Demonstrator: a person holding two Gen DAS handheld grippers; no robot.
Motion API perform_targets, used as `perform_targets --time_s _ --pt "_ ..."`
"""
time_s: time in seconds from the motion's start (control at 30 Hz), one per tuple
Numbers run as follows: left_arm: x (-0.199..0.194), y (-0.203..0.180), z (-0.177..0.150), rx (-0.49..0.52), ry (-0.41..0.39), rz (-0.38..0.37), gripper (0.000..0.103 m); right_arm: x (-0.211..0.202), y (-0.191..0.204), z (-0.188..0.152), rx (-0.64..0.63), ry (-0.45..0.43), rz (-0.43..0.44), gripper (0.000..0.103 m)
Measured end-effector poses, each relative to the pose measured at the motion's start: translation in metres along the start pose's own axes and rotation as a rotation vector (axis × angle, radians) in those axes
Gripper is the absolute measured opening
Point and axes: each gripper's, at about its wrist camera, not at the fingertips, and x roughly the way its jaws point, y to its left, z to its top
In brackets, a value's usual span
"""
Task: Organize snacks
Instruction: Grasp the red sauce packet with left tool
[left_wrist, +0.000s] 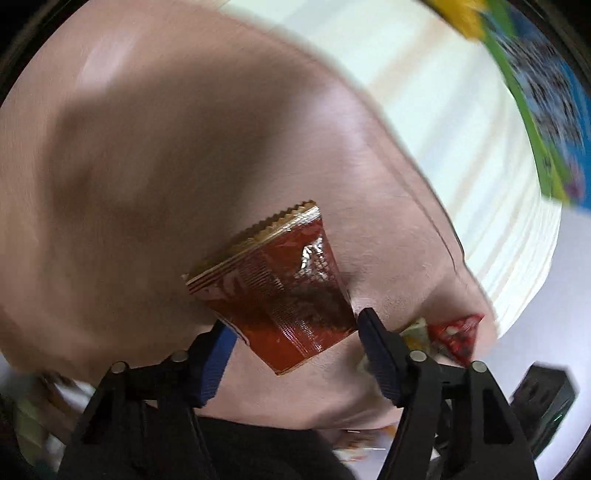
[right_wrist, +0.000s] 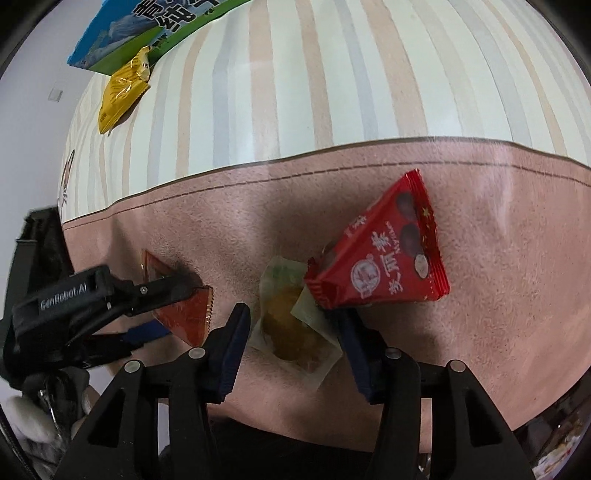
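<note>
On the soft pink cloth (right_wrist: 498, 295), which runs up to a seam and gives way to a striped cloth (right_wrist: 332, 92) beyond, three small snacks lie close together. Furthest to the left is a red-brown sachet (left_wrist: 284, 291) with a gold zigzag edge. The left claw (left_wrist: 293, 321) points steeply down at it and is clenched on it, a blue pad meeting each side edge of the wrapper. From the right wrist view this claw reaches in from the left, one black finger lying across the sachet. Just beside it, the right claw (right_wrist: 292, 314) also points down and is clenched on a clear packet (right_wrist: 291, 332) with a round yellow-brown piece inside, its pads against the packet's two sides. The packet still rests on the pink cloth. A red triangular packet (right_wrist: 388, 254) with white lettering lies tilted to the right, its lower corner overlapping the clear packet's upper right edge. Well apart, far back on the striped cloth, a yellow packet (right_wrist: 122, 88) lies touching the corner of a flat blue-and-green bag (right_wrist: 122, 33).
</note>
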Motion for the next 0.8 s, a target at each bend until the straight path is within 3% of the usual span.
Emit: perform_targets --time_s 0.1,0.23,0.3,0.37,0.47,0.6,0.67,0.73,0.8 --pt "-0.012 -0.021 0.003 0.151 -0.069 0.101 0.062 0.000 -0.005 -0.001 -0.007 0.004 0.000 0.054" --pt "-0.022 -0.060 0.002 0.466 -0.169 0.315 0.062 0.002 0.006 0.003 -0.008 0.000 -0.005 0.055" --pt "-0.020 -0.066 0.006 0.545 -0.156 0.348 0.062 0.004 0.010 0.002 -0.001 0.005 -0.006 0.056" --pt "-0.019 -0.058 0.015 0.492 -0.116 0.302 0.063 0.008 0.012 0.002 0.015 0.012 -0.003 0.059" --pt "-0.021 -0.027 0.036 0.289 -0.055 0.126 0.064 0.015 0.015 0.004 0.035 0.020 0.012 0.061" --pt "-0.025 0.004 0.053 0.065 -0.051 -0.061 0.072 0.023 0.016 0.006 0.054 0.035 0.024 0.061" --pt "-0.026 0.010 0.057 0.004 -0.052 -0.080 0.072 0.025 0.015 0.006 0.053 0.036 0.017 0.061" --pt "-0.027 0.011 0.058 0.026 -0.058 -0.030 0.072 0.028 0.017 0.007 0.058 0.037 0.009 0.061" --pt "-0.012 -0.043 0.048 0.093 -0.083 0.049 0.071 0.031 0.017 0.007 0.071 0.029 0.005 0.061"
